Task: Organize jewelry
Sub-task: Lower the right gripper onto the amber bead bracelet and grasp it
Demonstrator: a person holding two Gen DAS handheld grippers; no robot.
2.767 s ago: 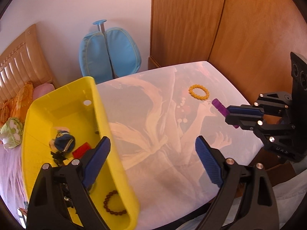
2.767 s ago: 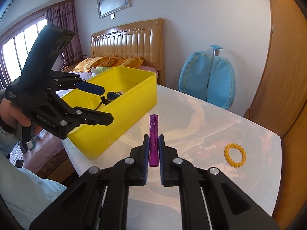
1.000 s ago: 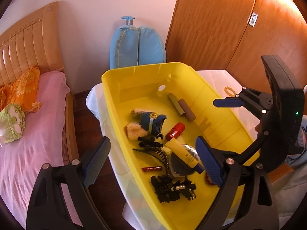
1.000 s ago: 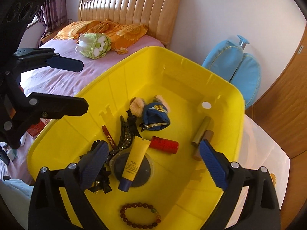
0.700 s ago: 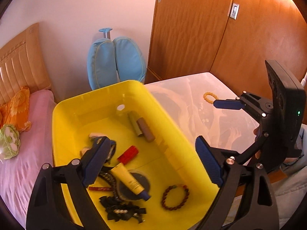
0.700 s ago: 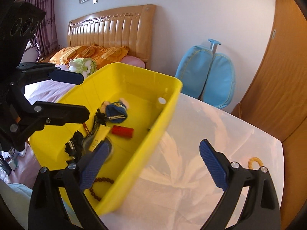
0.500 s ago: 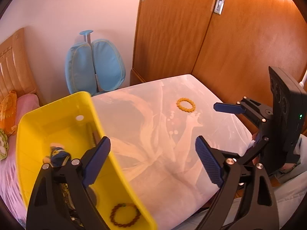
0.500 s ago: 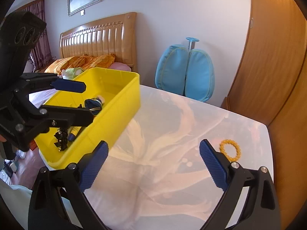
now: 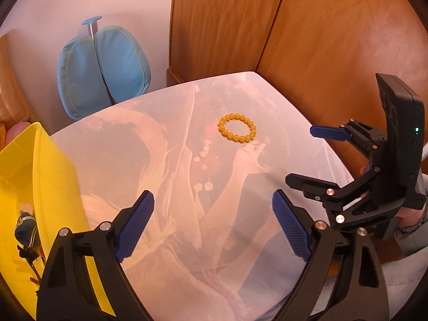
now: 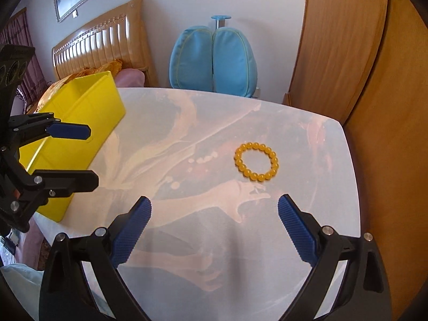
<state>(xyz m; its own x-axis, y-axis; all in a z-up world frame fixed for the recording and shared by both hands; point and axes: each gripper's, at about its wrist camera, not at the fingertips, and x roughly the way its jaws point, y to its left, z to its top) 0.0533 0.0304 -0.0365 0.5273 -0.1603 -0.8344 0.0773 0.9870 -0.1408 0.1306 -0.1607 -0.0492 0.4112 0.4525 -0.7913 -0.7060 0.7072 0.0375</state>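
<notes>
Right wrist view: right gripper (image 10: 214,230), lower centre, jaws spread wide, nothing held. Left gripper (image 10: 77,155), left edge, likewise spread and bare. Yellow bead bracelet (image 10: 256,165), centre right, lying flat on marbled table (image 10: 187,240). Yellow bin (image 10: 88,112), upper left. Blue cushion (image 10: 214,61), top centre.
</notes>
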